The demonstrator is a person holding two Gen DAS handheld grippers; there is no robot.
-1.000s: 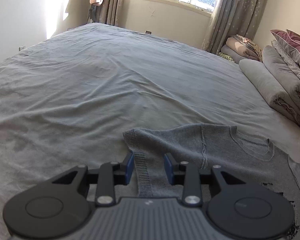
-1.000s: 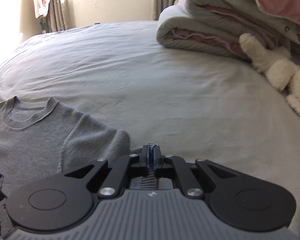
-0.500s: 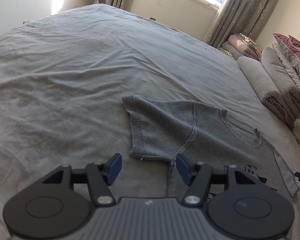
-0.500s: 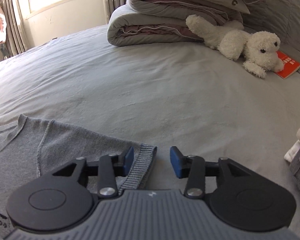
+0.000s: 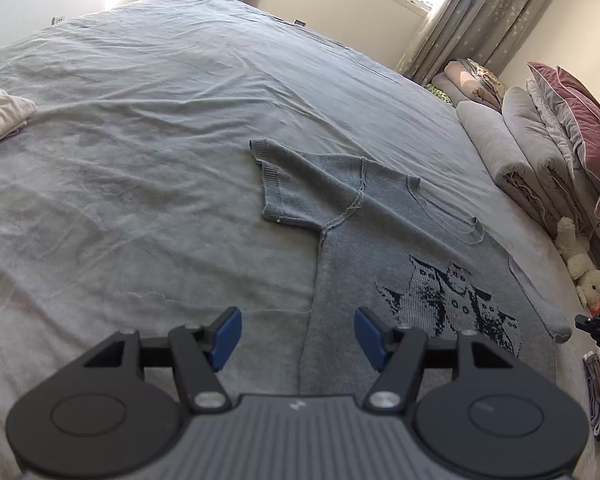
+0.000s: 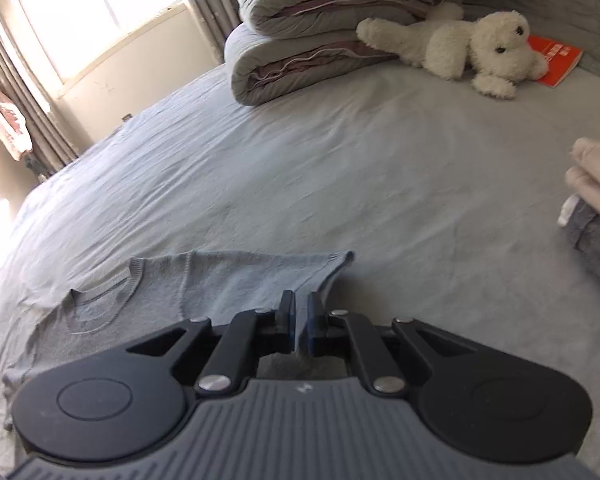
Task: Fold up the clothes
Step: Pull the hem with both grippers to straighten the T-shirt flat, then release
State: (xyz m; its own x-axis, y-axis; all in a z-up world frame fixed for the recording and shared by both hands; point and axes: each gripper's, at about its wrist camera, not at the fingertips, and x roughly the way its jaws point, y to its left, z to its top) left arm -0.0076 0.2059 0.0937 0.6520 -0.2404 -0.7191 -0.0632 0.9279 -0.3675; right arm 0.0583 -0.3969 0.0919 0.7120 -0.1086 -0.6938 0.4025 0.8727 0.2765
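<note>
Now, tools and cloth:
Left tool (image 5: 298, 336): spread, above sweater (image 5: 400, 240) side edge, nothing gripped.
Right tool (image 6: 299, 322): just been narrowing, slim gap left, sleeve (image 6: 320, 276) edge behind, grip unclear.
Sweater: flat on bed (image 5: 160, 140).

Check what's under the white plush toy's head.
An orange-red book lies on the bed under and behind the white plush toy; only its right part shows. The rest of its cover is hidden by the toy, and its title is too small to read.
</note>
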